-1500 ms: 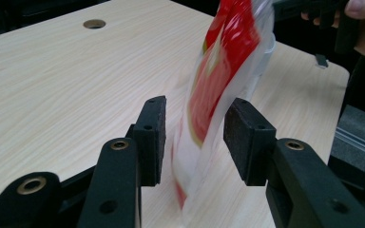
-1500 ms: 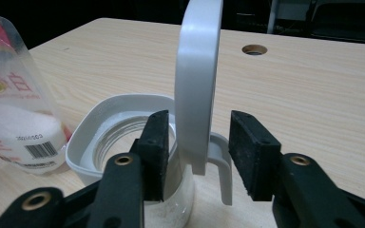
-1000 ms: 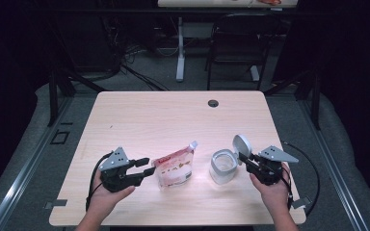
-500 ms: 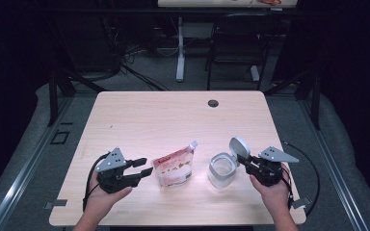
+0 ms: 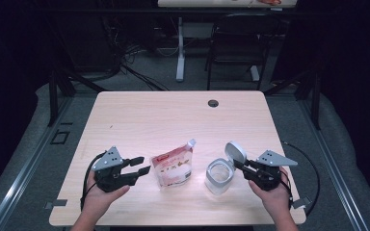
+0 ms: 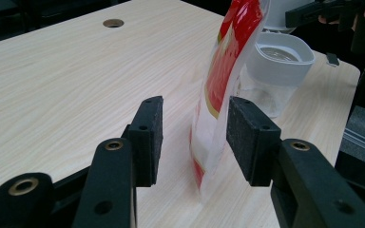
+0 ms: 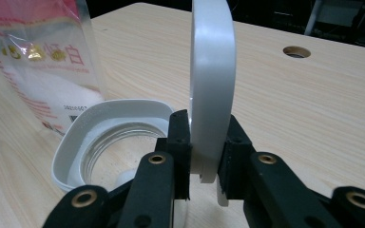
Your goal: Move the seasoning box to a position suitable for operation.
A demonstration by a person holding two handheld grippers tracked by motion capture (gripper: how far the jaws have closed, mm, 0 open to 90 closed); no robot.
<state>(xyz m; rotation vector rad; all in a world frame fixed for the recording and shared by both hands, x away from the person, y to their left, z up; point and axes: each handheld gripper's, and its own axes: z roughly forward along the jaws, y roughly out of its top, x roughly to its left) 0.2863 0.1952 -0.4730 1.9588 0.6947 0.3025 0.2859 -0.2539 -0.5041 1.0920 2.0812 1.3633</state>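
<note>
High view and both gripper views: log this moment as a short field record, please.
surface: wooden table
pouch: red and white pouch, standing, between the open jaws of the left gripper, not clamped
jar: clear jar, open, white collar
lid: white lid, on edge, clamped by right gripper

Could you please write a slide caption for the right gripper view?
Right gripper clamps the jar's raised white lid beside the pouch.
</note>
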